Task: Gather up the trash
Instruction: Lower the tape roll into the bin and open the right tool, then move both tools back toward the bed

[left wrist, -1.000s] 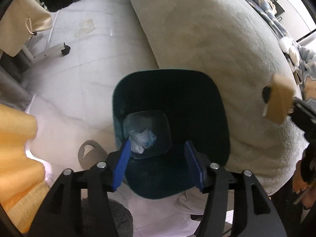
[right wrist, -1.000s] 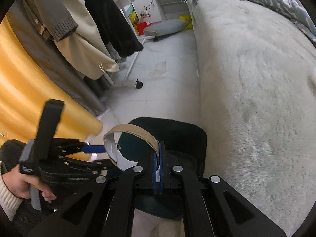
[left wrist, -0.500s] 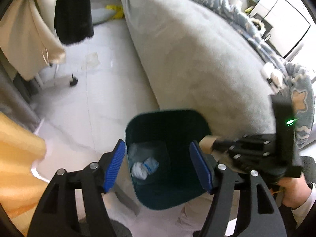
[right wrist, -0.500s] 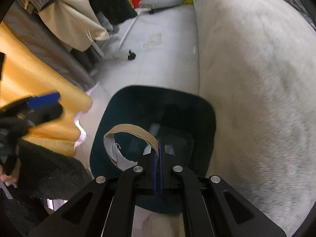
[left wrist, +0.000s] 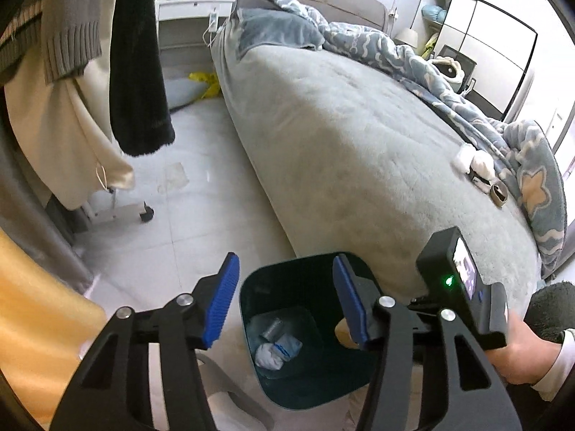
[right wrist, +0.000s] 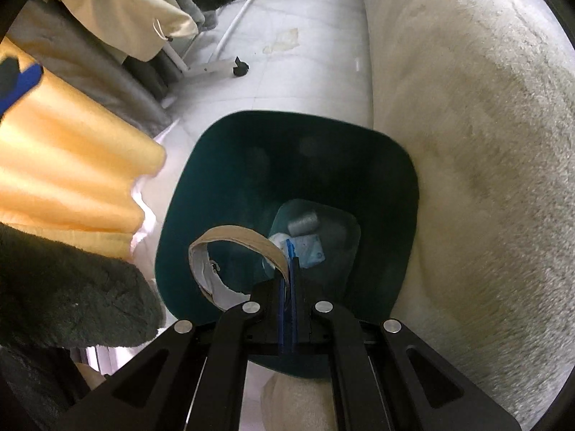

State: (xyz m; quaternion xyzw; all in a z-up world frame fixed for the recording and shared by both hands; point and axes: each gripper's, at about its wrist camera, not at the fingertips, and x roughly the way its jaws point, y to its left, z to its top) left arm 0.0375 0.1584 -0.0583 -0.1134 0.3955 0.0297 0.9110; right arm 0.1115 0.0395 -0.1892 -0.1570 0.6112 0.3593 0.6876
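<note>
A dark green trash bin [left wrist: 305, 377] stands on the floor beside the bed; crumpled white and blue trash [left wrist: 276, 348] lies at its bottom. My left gripper [left wrist: 284, 305] is open and empty above the bin's rim. My right gripper [right wrist: 287, 273] is shut on a tan cardboard ring [right wrist: 237, 240], holding it over the bin's opening [right wrist: 287, 165]. The right gripper's body [left wrist: 463, 305] shows in the left wrist view. More trash [left wrist: 478, 165] and a cardboard roll [left wrist: 499, 192] lie on the bed near the blanket.
A grey bed [left wrist: 359, 143] with a blue patterned blanket [left wrist: 413, 57] fills the right side. Hanging clothes [left wrist: 136, 54] and a wheeled rack base [left wrist: 122, 212] stand left. Yellow fabric [right wrist: 61, 158] hangs at the left of the bin. A dark fuzzy slipper [right wrist: 64, 294] lies nearby.
The left gripper has lifted and tilted up from the bin toward the bed. The right gripper has moved with the cardboard ring from beside the bin to over its opening.
</note>
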